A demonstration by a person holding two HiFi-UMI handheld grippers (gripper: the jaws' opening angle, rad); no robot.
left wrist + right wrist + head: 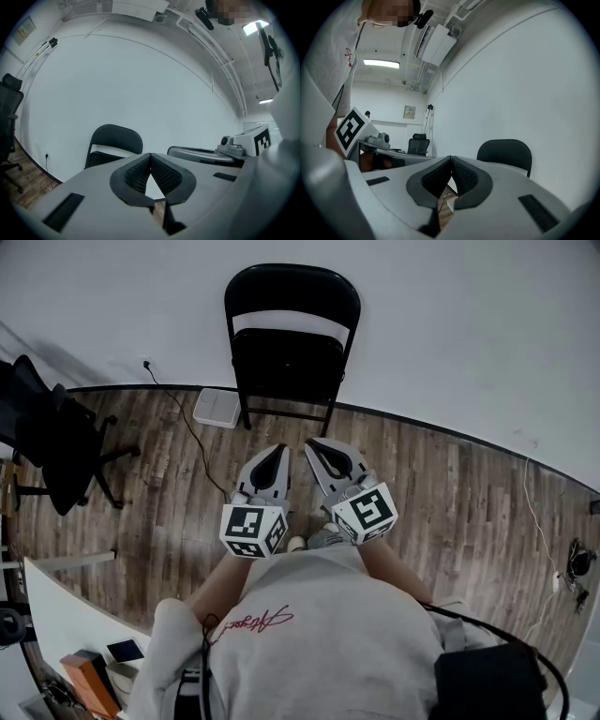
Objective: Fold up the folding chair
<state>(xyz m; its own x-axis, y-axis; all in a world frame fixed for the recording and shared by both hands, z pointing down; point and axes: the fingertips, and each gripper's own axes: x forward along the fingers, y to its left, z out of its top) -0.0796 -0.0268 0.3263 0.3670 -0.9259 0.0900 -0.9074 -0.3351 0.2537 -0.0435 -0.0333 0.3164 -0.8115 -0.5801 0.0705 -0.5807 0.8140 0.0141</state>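
The black folding chair [291,343] stands against the white wall, its seat panel turned up nearly flat under the backrest. It also shows in the left gripper view [115,143] and the right gripper view [505,152], a good way off. My left gripper [272,457] and right gripper [319,448] are held side by side in front of my chest, pointing level toward the chair. Both are well short of it and touch nothing. The left gripper [150,154] is shut with its pads meeting and nothing between them. The right gripper [451,158] is shut and empty too.
A black office chair [52,432] stands at the left on the wooden floor. A flat white box [217,407] lies by the wall left of the folding chair, with a cable [178,418] running past it. A white desk [66,615] is at lower left, and more cables [544,531] lie at right.
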